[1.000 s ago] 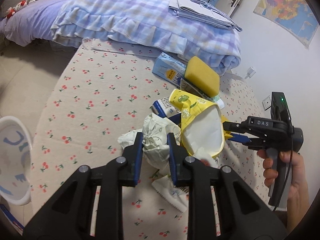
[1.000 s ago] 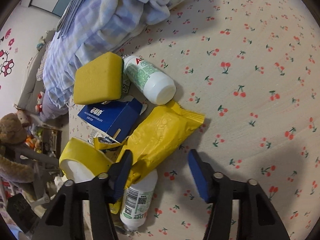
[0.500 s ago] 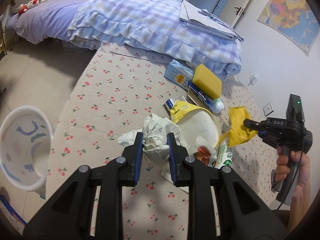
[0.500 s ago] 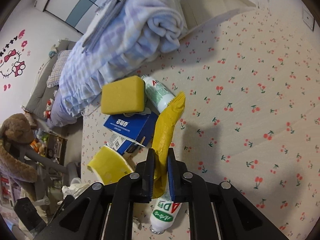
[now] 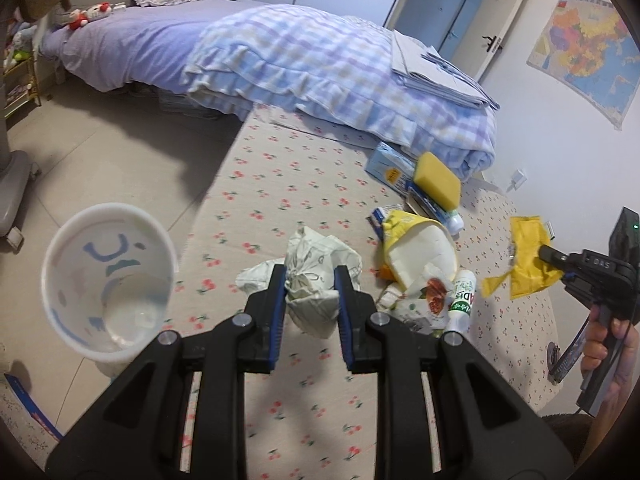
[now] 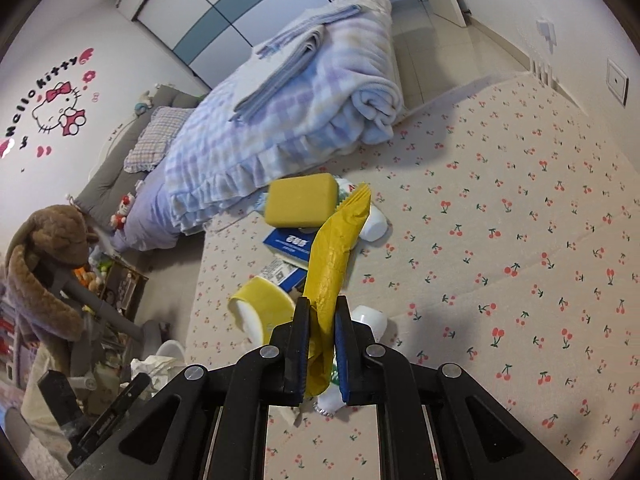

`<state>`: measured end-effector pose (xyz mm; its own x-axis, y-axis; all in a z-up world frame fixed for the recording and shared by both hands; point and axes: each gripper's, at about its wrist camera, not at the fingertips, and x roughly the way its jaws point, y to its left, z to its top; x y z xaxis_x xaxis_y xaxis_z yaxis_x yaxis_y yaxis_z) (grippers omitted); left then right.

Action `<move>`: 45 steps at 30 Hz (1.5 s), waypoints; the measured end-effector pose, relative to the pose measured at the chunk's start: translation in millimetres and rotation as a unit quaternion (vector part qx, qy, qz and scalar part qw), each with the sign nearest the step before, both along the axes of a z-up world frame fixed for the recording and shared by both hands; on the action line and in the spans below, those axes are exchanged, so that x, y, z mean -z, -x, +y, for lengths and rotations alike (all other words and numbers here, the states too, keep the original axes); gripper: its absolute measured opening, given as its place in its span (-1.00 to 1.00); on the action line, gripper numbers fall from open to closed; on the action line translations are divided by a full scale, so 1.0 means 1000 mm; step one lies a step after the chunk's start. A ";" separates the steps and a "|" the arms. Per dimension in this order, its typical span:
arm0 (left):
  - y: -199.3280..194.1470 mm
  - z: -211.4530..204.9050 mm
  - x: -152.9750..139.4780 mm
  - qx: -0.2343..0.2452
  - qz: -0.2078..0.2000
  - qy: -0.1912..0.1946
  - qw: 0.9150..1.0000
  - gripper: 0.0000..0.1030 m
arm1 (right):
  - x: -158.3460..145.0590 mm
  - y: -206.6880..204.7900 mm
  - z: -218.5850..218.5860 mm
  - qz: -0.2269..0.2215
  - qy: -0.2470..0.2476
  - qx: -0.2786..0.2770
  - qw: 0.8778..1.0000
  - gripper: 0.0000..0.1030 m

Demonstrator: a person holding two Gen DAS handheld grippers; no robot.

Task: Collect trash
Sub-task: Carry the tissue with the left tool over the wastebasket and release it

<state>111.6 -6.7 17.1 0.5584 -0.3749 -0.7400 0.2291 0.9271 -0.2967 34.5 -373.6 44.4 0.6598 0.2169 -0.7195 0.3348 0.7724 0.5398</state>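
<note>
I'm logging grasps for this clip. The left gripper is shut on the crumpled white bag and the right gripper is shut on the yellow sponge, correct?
Not quite. The right gripper is shut on the yellow wrapper, as the right wrist view shows; the yellow sponge lies untouched beyond it. The left gripper is indeed shut on the crumpled white bag.

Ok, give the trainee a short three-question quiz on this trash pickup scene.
1. True or false: the left gripper holds a crumpled white plastic bag.
2. What does the right gripper clamp? A) square yellow sponge B) crinkled yellow foil wrapper C) small white bottle with green label
3. Fill in: the round white plastic bin stands on the ____, beside the cherry-print mattress.

Key: 1 true; 2 B; 3 floor.
</note>
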 end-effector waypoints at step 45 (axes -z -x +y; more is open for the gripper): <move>-0.002 0.196 0.051 -0.232 0.112 -0.123 0.958 0.69 | 0.048 -0.118 0.314 -0.022 -0.020 -0.288 0.957 -0.74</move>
